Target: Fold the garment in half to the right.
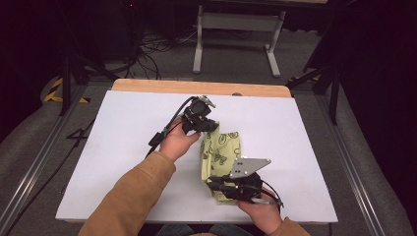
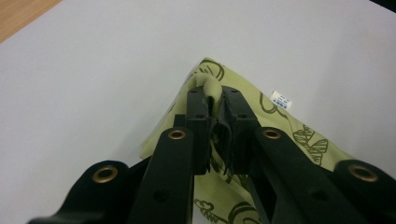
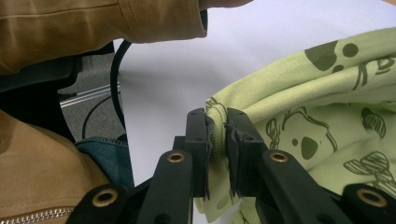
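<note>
The left gripper point(image 2: 215, 105) pinches a fold of the pale green printed cloth point(image 1: 222, 150) between nearly closed jaws. The right gripper point(image 3: 216, 128) clamps another bunched edge the same way. The cloth lies crumpled on the white table point(image 1: 128, 147), between the two hands; its near corner is hidden under the right gripper's grey plate point(image 1: 249, 166).
</note>
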